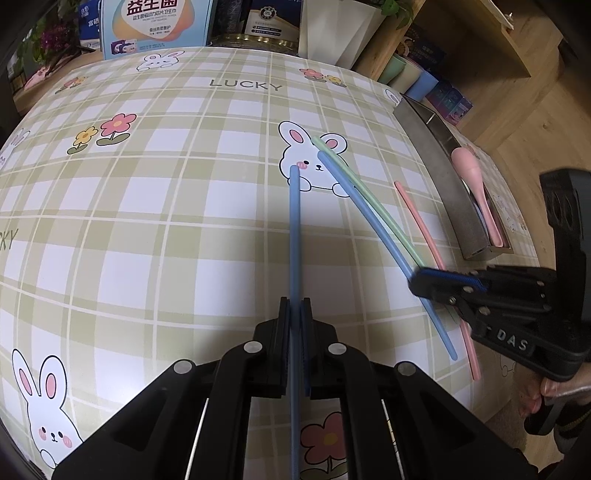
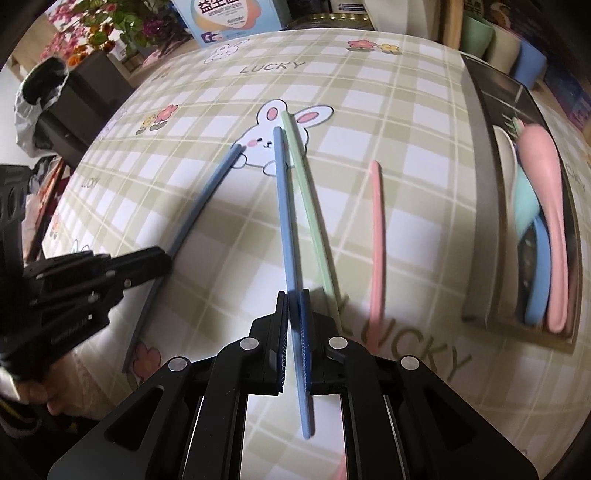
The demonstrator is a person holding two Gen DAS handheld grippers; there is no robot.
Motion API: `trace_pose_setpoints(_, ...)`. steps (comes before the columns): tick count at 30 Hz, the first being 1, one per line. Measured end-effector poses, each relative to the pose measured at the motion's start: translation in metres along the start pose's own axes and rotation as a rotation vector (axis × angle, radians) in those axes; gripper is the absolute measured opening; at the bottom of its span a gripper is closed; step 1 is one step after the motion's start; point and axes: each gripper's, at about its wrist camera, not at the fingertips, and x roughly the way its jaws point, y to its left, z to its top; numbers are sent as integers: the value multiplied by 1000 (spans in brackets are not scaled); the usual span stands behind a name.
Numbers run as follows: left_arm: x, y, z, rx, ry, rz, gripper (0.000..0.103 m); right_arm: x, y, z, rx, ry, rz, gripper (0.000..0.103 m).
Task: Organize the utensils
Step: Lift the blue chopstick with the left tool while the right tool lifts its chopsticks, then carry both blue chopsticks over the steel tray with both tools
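My left gripper (image 1: pixel 294 306) is shut on a blue chopstick (image 1: pixel 294 229) that points forward over the table. My right gripper (image 2: pixel 294 299) is shut on a second blue chopstick (image 2: pixel 283 199); that gripper also shows in the left wrist view (image 1: pixel 424 282). A green chopstick (image 2: pixel 308 199) lies beside the second blue one on the tablecloth. A pink chopstick (image 2: pixel 377 229) lies to the right of it. A metal tray (image 2: pixel 480 206) at the right holds a pink spoon (image 2: pixel 550 206), a blue spoon (image 2: pixel 537 273) and other utensils.
The table wears a green checked cloth with rabbits and flowers (image 1: pixel 155 206). Boxes (image 1: pixel 155 26) and a tin stand at the far edge. Pastel cups (image 1: pixel 410 79) sit beyond the tray. Potted flowers (image 2: pixel 107 26) stand at the far left.
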Motion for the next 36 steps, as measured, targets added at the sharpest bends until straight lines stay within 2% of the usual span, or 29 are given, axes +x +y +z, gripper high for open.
trace_pose_setpoints(9,0,1,0,-2,0,-2,6,10,7,25,-42,-25,-30,7)
trace_pose_setpoints(17,-1,-1,-1,1,-5,3,6,8,12,17,-79,-73,-57,6)
trace_pose_setpoints(21,-2,5,-1,-50,-7,-32,5,5,7,9,-26,-91,-5,6)
trace_pose_setpoints(23,-6,7,1,-64,-23,-39,5,-3,3,3,7,-128,22,6)
trace_pose_setpoints(27,-20,3,10,-60,-73,-46,5,-21,-7,-3,66,-185,58,6)
trace_pose_setpoints(36,-30,-25,39,-29,-102,-69,5,-64,-44,-7,174,-315,79,6)
